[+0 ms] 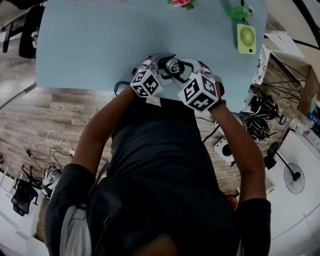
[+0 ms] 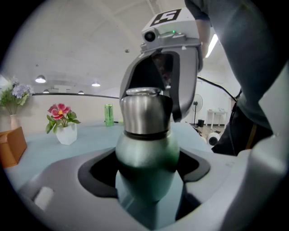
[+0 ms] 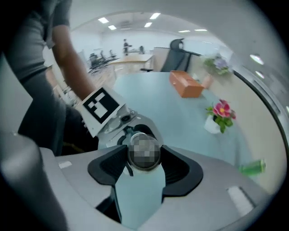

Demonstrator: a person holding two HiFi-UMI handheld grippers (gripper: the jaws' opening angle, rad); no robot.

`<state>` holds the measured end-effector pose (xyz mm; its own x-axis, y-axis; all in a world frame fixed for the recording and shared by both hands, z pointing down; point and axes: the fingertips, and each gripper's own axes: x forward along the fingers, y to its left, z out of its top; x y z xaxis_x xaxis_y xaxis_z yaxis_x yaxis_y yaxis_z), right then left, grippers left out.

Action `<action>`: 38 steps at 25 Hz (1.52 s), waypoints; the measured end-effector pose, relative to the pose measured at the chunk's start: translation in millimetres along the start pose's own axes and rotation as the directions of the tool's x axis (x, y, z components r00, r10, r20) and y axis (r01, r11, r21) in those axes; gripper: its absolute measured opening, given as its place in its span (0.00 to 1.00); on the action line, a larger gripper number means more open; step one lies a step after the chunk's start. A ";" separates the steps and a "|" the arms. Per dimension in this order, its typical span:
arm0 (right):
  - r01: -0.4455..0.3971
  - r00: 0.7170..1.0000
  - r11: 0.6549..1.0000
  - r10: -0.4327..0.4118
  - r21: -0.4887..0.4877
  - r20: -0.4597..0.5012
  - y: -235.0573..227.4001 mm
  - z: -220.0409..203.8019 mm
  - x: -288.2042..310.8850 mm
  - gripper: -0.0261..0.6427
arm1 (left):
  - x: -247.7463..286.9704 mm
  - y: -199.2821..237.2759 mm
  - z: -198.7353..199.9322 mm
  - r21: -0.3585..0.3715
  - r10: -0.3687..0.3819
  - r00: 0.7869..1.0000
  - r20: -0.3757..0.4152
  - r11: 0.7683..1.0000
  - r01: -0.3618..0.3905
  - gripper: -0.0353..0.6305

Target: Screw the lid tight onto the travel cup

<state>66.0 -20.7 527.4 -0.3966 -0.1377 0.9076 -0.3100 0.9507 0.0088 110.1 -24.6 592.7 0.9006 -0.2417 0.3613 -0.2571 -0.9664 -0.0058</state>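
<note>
The travel cup has a dark green body (image 2: 146, 158) and a steel lid (image 2: 145, 113) on top. It is held upright over the near edge of the pale blue table (image 1: 100, 45). My left gripper (image 2: 146, 178) is shut on the green body, with its jaws on both sides. My right gripper (image 3: 143, 159) is shut on the lid (image 3: 143, 152), whose top shows between its dark pads. In the head view both grippers, left (image 1: 165, 65) and right (image 1: 182, 68), meet around the cup's lid (image 1: 173, 66). The cup's lower part is hidden.
A potted pink flower (image 1: 182, 3), a green can (image 1: 239, 11) and a small green fan (image 1: 246, 38) stand at the table's far side. An orange box (image 3: 187, 85) is further off. Cables and gear lie on the floor beside the person.
</note>
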 end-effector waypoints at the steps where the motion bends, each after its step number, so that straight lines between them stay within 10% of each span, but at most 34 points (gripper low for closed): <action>1: 0.053 0.998 0.991 -0.057 0.121 0.026 -2.3 0.6 -0.7 0.40 | -0.1 0.0 0.1 0.000 0.002 1.000 0.000 1.000 -0.002 0.68; 7: 0.243 0.942 0.811 -0.328 0.532 0.069 -10.5 -2.9 -2.0 0.40 | 0.5 1.6 -0.2 -0.005 0.010 1.000 -0.001 1.000 -0.010 0.68; 21: 0.226 0.950 0.831 -0.303 0.508 0.075 -10.7 -2.0 -2.4 0.40 | 1.1 2.1 1.0 -0.008 0.012 1.000 0.000 1.000 -0.012 0.68; 28: 0.051 0.998 0.999 -0.051 0.020 0.027 -4.9 9.5 -16.1 0.43 | 2.1 1.5 1.0 -0.009 0.012 1.000 0.002 1.000 -0.012 0.68; 32: -0.170 0.981 0.957 0.143 -0.237 -0.128 4.3 3.5 -16.0 0.43 | 2.0 1.3 0.5 -0.010 0.011 1.000 0.001 1.000 -0.011 0.68; 38: -0.301 0.938 0.836 0.172 -0.459 -0.301 0.8 -7.5 -7.4 0.43 | 2.3 1.8 2.1 -0.012 0.014 1.000 0.002 1.000 -0.014 0.68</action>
<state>75.2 -16.9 523.9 -0.1652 0.1185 0.9791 0.2567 0.9637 -0.0733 112.5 -27.0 591.5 0.8977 -0.2553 0.3592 -0.2735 -0.9619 0.0000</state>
